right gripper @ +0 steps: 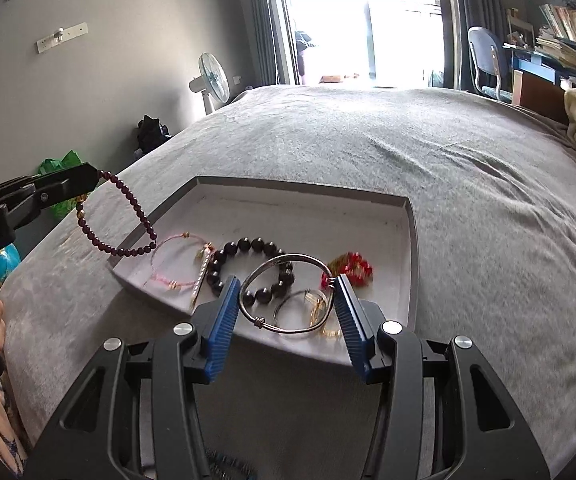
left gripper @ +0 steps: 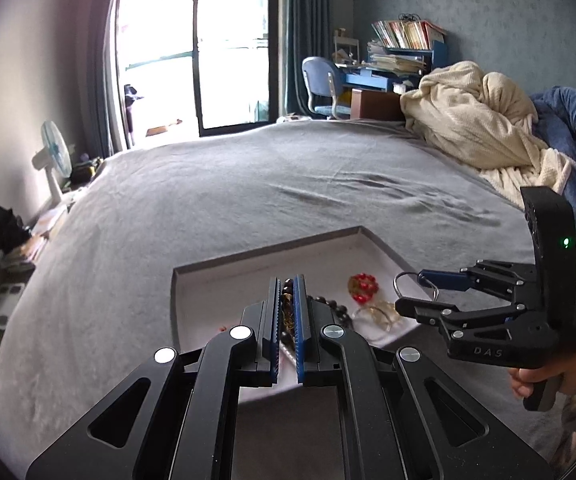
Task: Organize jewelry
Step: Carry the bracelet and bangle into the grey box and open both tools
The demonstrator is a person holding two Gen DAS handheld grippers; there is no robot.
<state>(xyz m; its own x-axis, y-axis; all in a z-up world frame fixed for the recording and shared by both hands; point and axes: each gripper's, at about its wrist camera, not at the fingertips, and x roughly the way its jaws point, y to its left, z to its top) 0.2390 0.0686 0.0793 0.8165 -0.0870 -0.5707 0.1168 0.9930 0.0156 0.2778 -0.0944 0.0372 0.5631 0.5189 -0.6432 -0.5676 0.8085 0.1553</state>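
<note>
A grey bed (right gripper: 368, 152) fills a bedroom lit by a bright balcony door (left gripper: 196, 48), with a fan (right gripper: 212, 76), a blue chair (left gripper: 324, 84) and a book-stacked desk (left gripper: 392, 68) at its edges. A white tray (right gripper: 288, 208) lies on the bed, holding bracelets. The left claw (right gripper: 94, 180), clamped narrow, holds a dark red bead bracelet (right gripper: 128, 224) above the tray's left edge. The right claw (right gripper: 288, 300) grips a silver bangle (right gripper: 288, 300) between blue pads over the tray. "DAS" is moulded on the right claw's body; "RobotAI" on the left.
</note>
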